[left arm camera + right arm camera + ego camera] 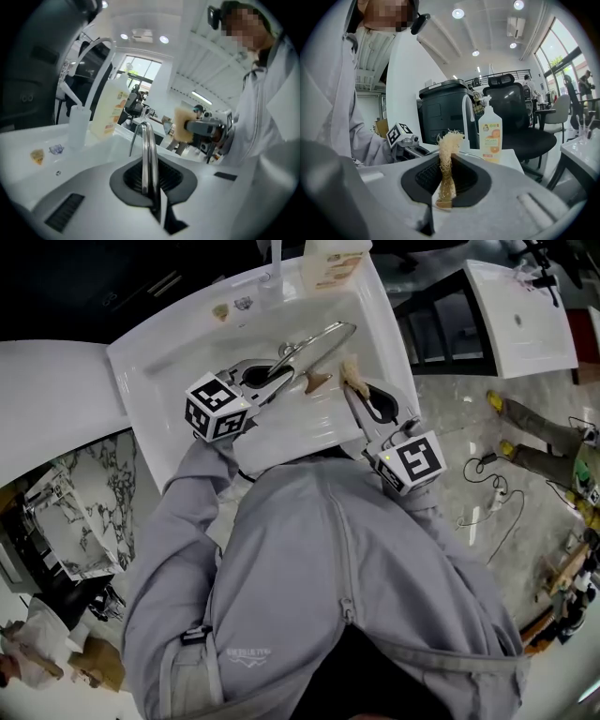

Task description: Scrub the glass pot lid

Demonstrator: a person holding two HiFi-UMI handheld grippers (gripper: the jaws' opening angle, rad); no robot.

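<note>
The glass pot lid (323, 338) is held on edge over the white sink (159, 343), its steel rim showing as a thin arc. My left gripper (281, 376) is shut on that rim, and in the left gripper view the rim (149, 159) runs straight up from the closed jaws of the left gripper (153, 193). My right gripper (354, 387) is shut on a tan loofah scrubber (352, 371), which sits just right of the lid. In the right gripper view the scrubber (446, 164) stands pinched upright in the right gripper (443, 190).
An orange-labelled soap bottle (333, 263) and a faucet (275, 254) stand at the sink's far edge. The bottle (490, 136) also shows in the right gripper view. Small scraps (37, 156) lie on the sink ledge. A second white basin (520, 315) is at the upper right.
</note>
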